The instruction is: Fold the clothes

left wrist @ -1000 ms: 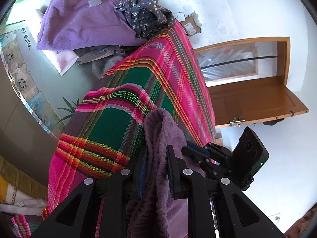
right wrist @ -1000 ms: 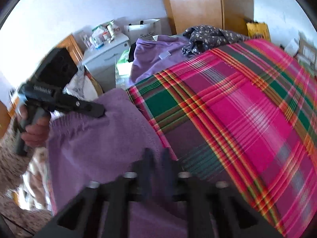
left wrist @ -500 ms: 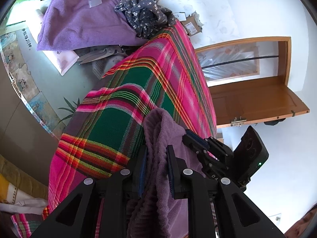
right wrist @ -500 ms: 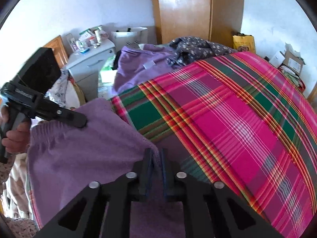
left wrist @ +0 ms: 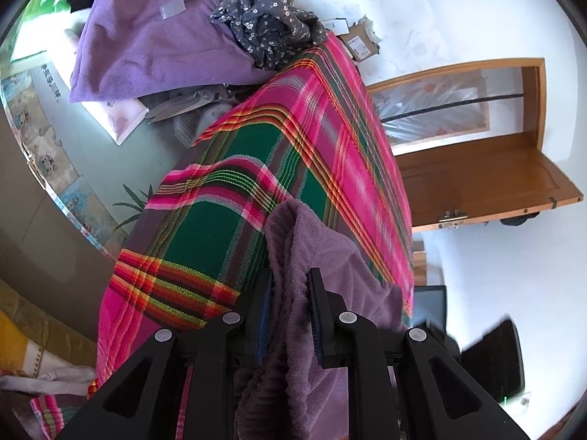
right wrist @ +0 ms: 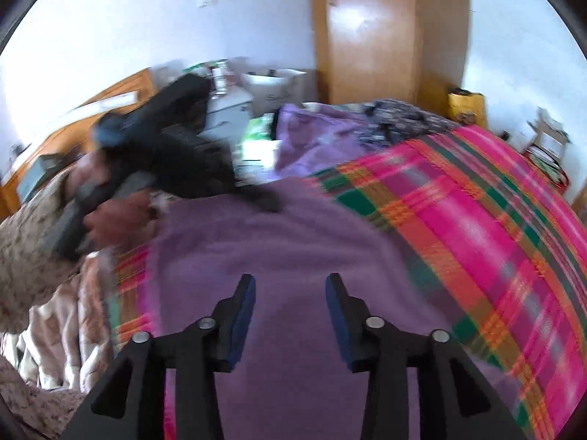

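On the plaid bedspread (right wrist: 495, 242) in front of me lay the purple fleece garment (right wrist: 293, 256), spread flat over the near end of the bed, with its elastic edge lifted at my left. My left gripper (left wrist: 290, 311) was clamped on that gathered edge, the cloth bunched between its pads and hanging down past them. My right gripper (right wrist: 290, 308) had just been opening; its jaws stood apart with nothing between them, only the flat cloth showing beyond the gap. From the right wrist view the garment lay directly below and ahead of the right gripper, running lengthwise away from me toward the left gripper (right wrist: 176, 154), which the person's left hand (right wrist: 110, 220) held at the far left corner. I judged the long axis ran along the bed's near edge. The right hand was nearer the free end, so the next pinch would fall to it.
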Action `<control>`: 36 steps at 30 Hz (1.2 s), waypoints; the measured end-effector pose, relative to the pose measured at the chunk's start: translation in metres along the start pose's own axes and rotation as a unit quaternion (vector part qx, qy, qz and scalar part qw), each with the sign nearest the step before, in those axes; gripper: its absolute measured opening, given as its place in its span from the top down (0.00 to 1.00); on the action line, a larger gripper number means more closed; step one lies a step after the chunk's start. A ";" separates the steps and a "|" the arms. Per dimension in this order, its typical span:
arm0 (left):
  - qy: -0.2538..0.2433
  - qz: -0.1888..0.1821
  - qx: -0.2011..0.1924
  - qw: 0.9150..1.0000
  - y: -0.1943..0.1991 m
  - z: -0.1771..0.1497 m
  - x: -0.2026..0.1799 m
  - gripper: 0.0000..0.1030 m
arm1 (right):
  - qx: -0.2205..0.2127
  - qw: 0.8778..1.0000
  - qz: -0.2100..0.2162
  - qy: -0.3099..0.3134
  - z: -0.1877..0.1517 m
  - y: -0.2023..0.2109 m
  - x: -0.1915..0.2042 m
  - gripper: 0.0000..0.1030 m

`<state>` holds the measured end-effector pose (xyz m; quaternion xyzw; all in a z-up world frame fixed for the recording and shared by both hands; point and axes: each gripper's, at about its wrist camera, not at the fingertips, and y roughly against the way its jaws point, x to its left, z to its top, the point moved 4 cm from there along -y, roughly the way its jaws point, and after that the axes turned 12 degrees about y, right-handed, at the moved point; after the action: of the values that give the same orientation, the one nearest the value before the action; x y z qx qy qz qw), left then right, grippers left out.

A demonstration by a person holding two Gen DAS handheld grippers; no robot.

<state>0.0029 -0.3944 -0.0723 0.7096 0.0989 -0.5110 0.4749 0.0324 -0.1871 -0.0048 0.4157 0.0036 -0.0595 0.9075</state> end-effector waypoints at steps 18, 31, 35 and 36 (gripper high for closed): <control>0.006 -0.001 0.024 1.000 -0.003 0.006 0.003 0.81 | 0.035 0.990 -0.093 0.105 0.030 -0.062 0.098 0.53; 0.000 0.003 0.028 1.000 -0.003 0.005 0.001 0.81 | 0.042 0.983 -0.142 0.107 0.034 -0.073 0.111 0.70; -0.001 0.005 0.028 1.000 -0.003 0.005 0.001 0.81 | 0.040 0.983 -0.149 0.099 0.033 -0.072 0.111 0.81; -0.003 0.007 0.028 1.000 -0.003 0.005 0.001 0.81 | 0.038 0.983 -0.152 0.098 0.034 -0.073 0.111 0.83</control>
<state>-0.0023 -0.3971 -0.0748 0.7218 0.0784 -0.5119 0.4590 0.1328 -0.2721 -0.0436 0.4486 0.1538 -0.1556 0.8665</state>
